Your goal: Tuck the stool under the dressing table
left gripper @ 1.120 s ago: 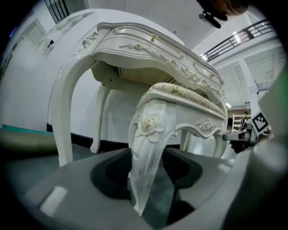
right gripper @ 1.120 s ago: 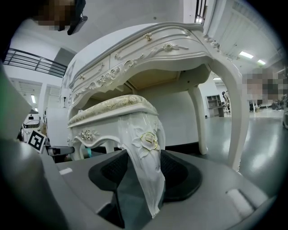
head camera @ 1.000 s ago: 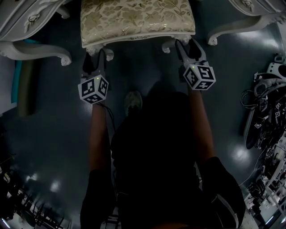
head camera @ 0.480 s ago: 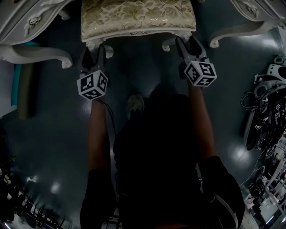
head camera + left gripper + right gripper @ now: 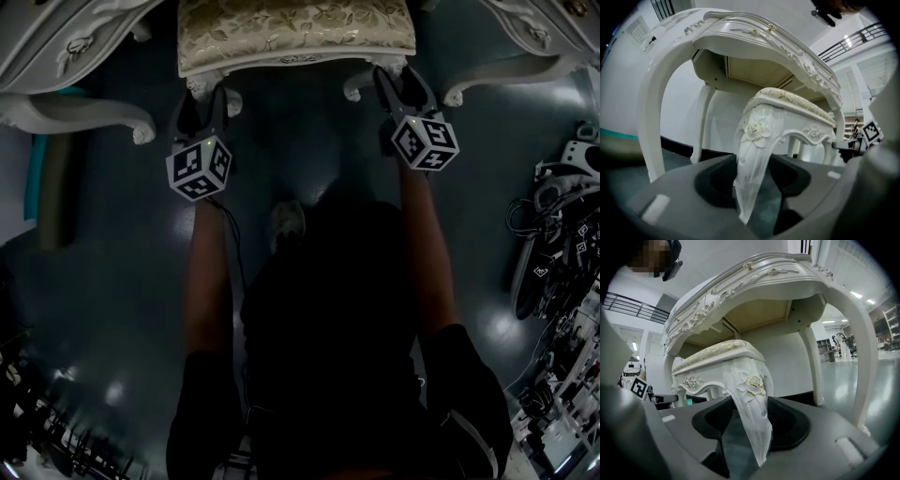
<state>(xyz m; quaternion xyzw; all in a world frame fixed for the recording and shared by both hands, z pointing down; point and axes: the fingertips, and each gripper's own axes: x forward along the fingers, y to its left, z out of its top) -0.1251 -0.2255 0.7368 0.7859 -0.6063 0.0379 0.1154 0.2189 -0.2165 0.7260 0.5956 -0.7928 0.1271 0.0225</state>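
since a second ago the cream floral-cushioned stool with white carved legs [image 5: 295, 33] has slid away from the person, deeper between the curved legs of the white carved dressing table [image 5: 66, 42]. both grippers have travelled forward with it over the dark glossy floor [image 5: 112, 281].

the step in hand looks like the push itself, and it seems well along: only the near strip of the seat shows at the top edge of the head view. to do it well, the two hands should drive evenly, so the stool runs straight and does not swing a corner into a table leg. the push should stay low and level, so the feet slide on the floor rather than the stool tipping. it should ease off once the seat's near edge passes under the table's front rail.

the left gripper [image 5: 202, 98] is clamped on the stool's left front leg [image 5: 752, 159]. that leg stands upright between its jaws, the carved rose just above them and the tapered foot reaching down past them. the right gripper [image 5: 400, 86] is closed the same way on the right front leg [image 5: 753, 423], which also runs down between its jaws.

the stool stands on the floor midway between the table's two near feet, apart from both. its back half is already under the tabletop.
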